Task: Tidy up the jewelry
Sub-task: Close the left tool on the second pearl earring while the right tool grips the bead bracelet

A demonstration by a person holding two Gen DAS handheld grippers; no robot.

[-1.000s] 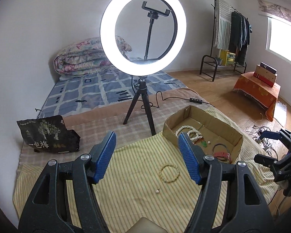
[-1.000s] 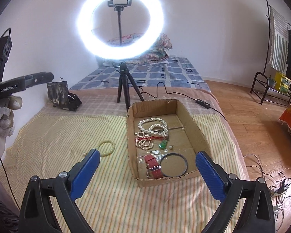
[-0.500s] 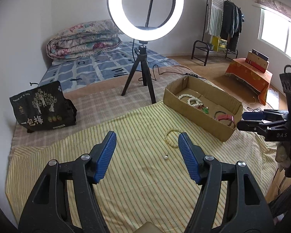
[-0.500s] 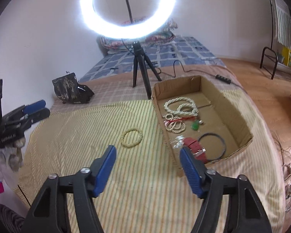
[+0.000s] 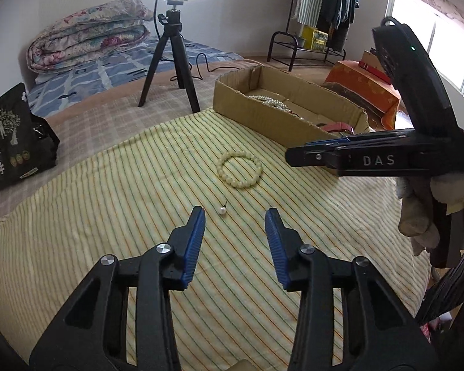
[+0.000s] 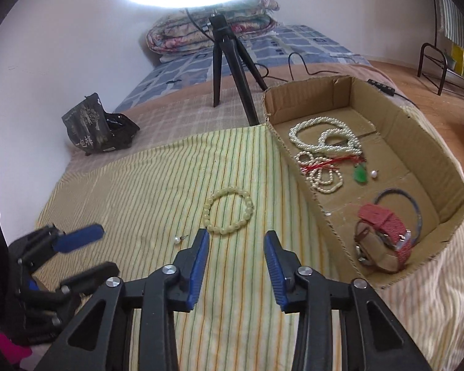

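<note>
A pale bead bracelet (image 5: 240, 169) (image 6: 228, 214) lies on the yellow striped cloth (image 5: 139, 185). A small pearl earring (image 5: 222, 210) (image 6: 178, 239) lies near it. My left gripper (image 5: 235, 216) is open and empty, low over the cloth, with the earring just ahead of its left finger. My right gripper (image 6: 235, 237) is open and empty, just short of the bracelet. A cardboard box (image 6: 430, 160) (image 5: 263, 117) to the right holds pearl necklaces (image 6: 321, 139), a green pendant (image 6: 360, 174), a loose pearl (image 6: 373, 173), a dark bangle (image 6: 416, 207) and a red watch (image 6: 383, 235).
A ring light on a black tripod (image 5: 170, 61) (image 6: 229, 61) stands behind the cloth. A black bag (image 5: 12, 136) (image 6: 99, 126) sits at the left. Folded quilts (image 5: 89, 37) lie on the mattress behind. A clothes rack (image 5: 321, 15) stands far right.
Both grippers have dropped and moved forward toward the cloth. The left now sits close to the earring and the right close to the bracelet. Both stay open.
</note>
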